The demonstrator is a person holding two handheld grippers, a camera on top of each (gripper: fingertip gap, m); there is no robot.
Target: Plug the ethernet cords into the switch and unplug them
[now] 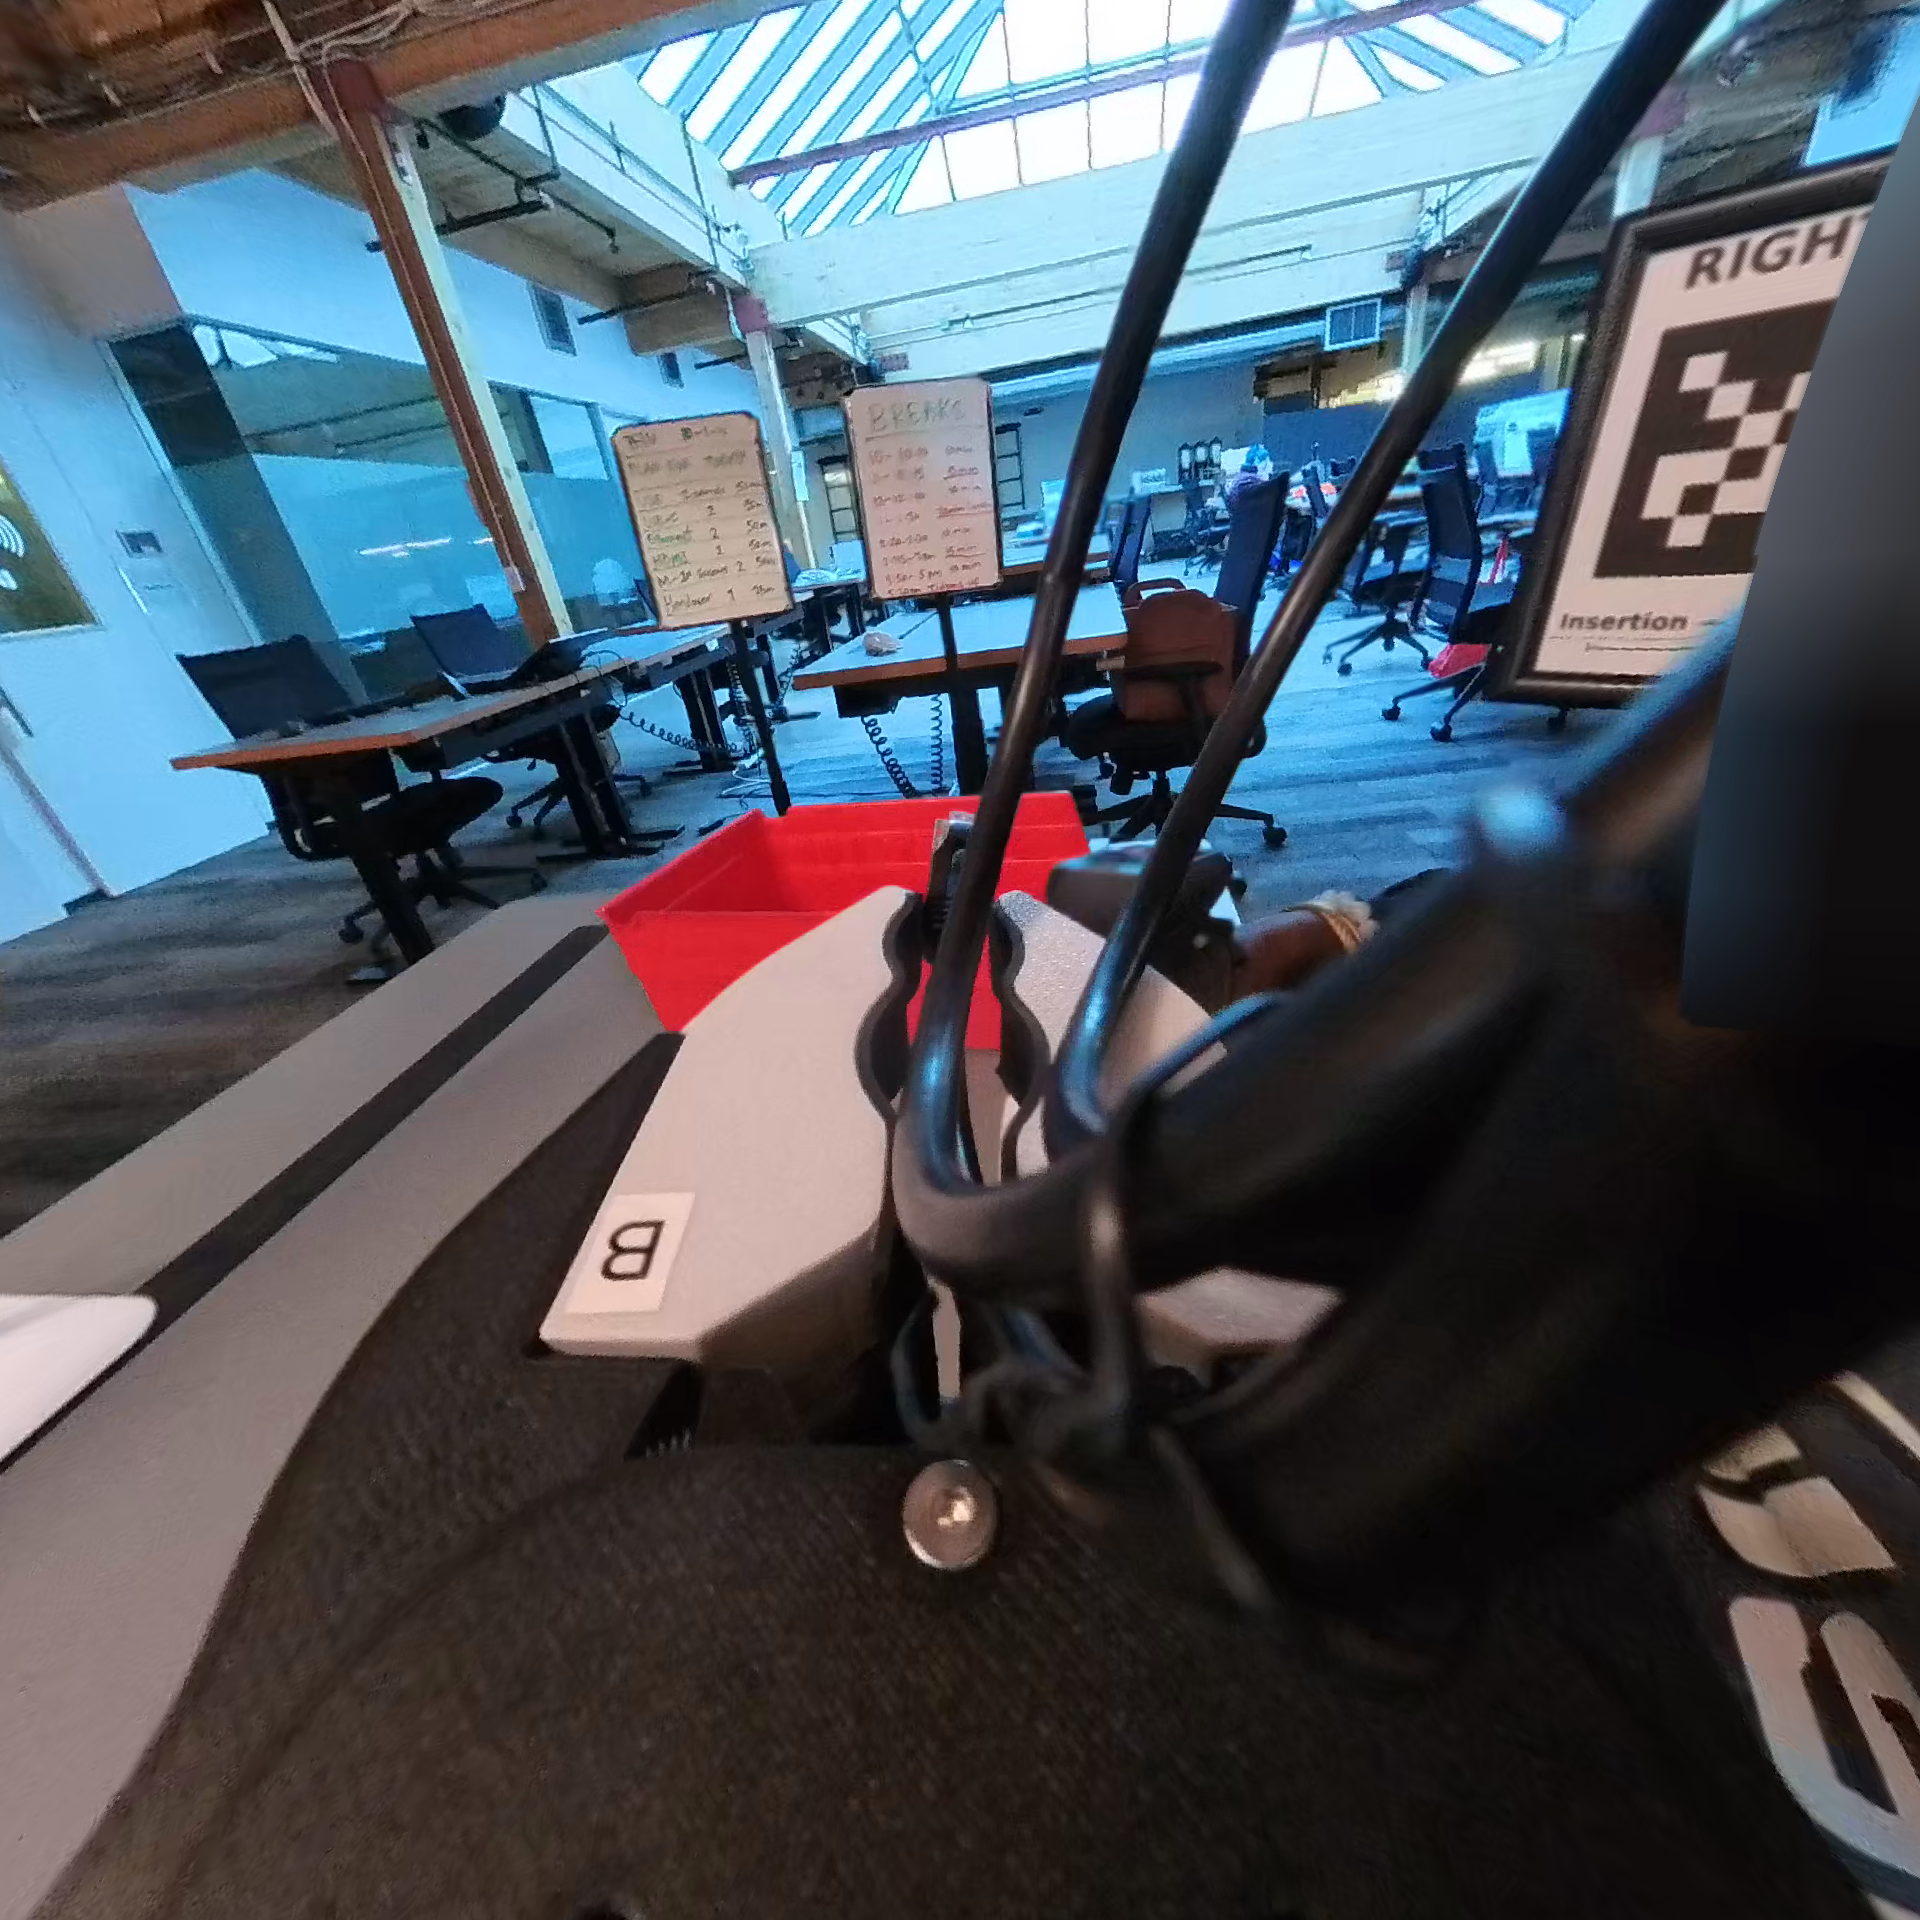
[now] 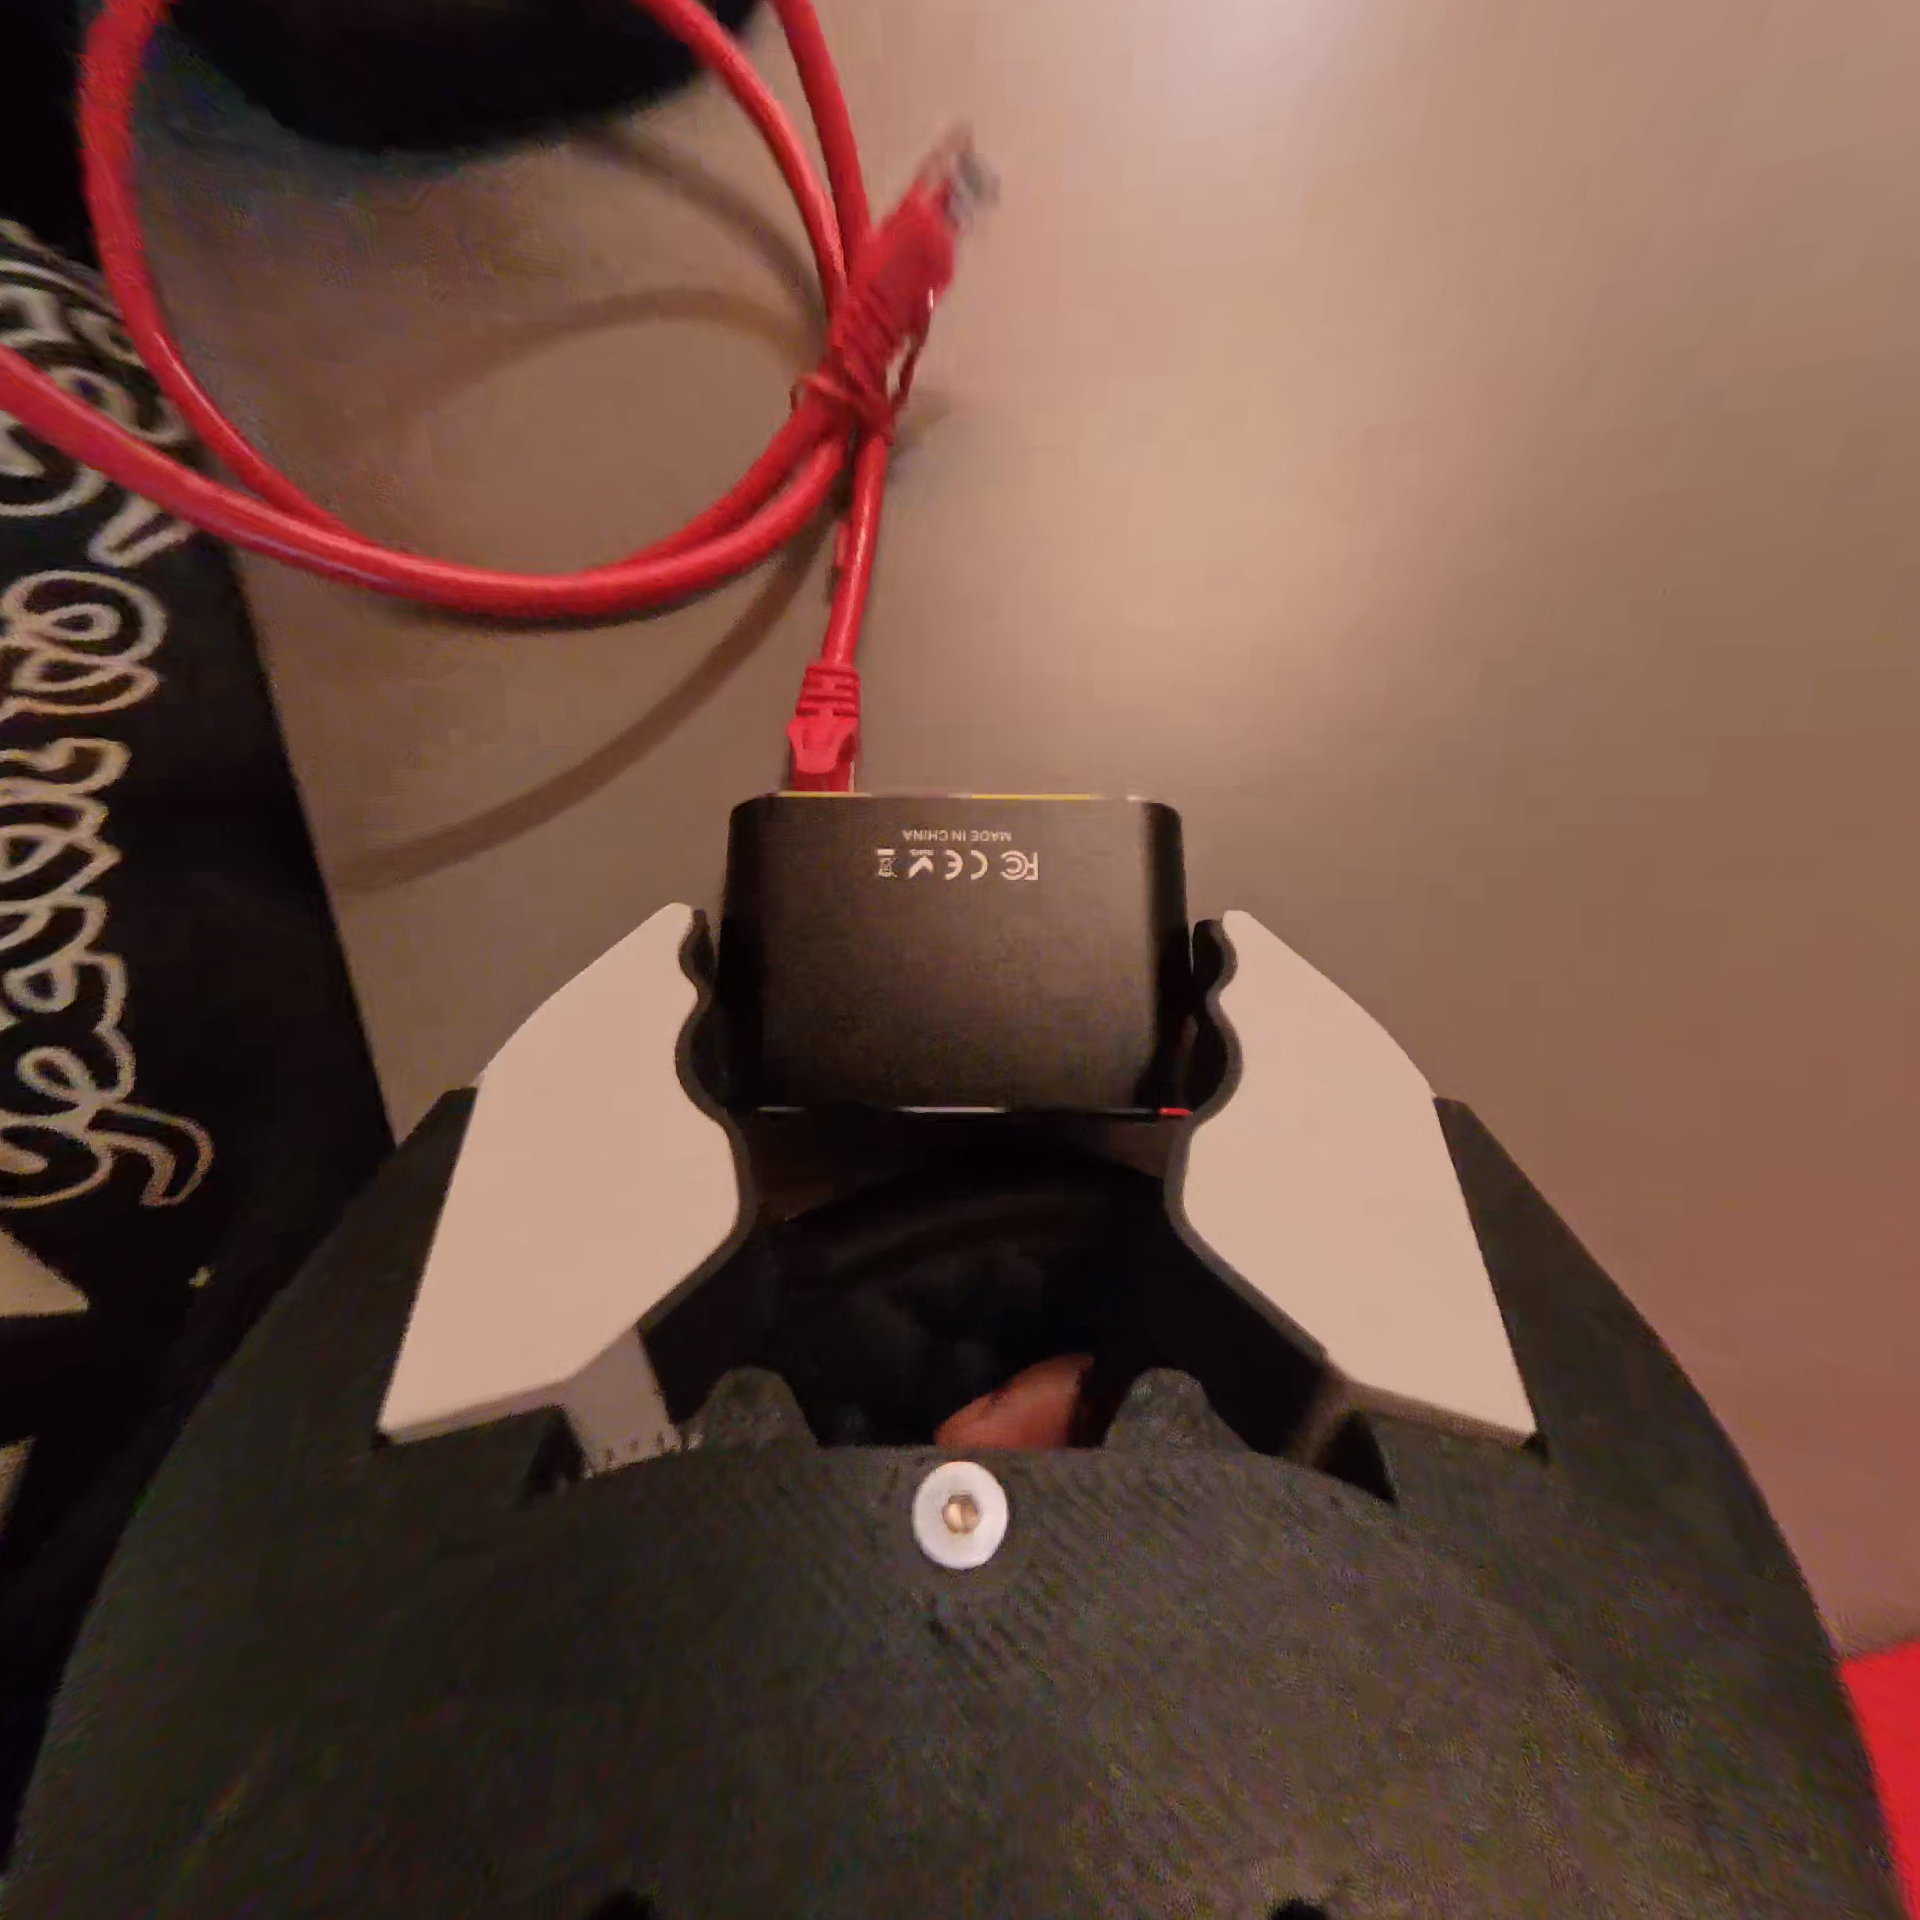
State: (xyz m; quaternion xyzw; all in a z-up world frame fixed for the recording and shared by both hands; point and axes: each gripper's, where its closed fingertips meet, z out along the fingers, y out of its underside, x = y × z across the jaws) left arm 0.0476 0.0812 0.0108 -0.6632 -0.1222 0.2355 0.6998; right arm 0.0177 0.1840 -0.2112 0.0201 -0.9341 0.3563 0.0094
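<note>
In the left wrist view my left gripper (image 1: 956, 935) is shut on a black ethernet cord (image 1: 1039, 623). The cord's plug (image 1: 951, 847) sticks out past the grey fingertips (image 1: 769, 1091), and its loops rise up and to the right. In the right wrist view my right gripper (image 2: 951, 935) is shut on the black switch (image 2: 951, 966), held by its two sides over the table. A red ethernet cord (image 2: 847, 582) is plugged into the switch's far face at the left. The rest of the red cord lies coiled and tied, with its free plug (image 2: 930, 218) on the table.
A red bin (image 1: 821, 883) stands just beyond the left gripper. A framed sign with a checker marker (image 1: 1704, 436) is at the right. Desks, office chairs and two whiteboards (image 1: 925, 488) fill the room behind. A beige table (image 2: 1455, 520) lies under the switch, with a person's black printed garment (image 2: 83, 831) at its left. My hands' fingertips stand some 25 centimetres from each other.
</note>
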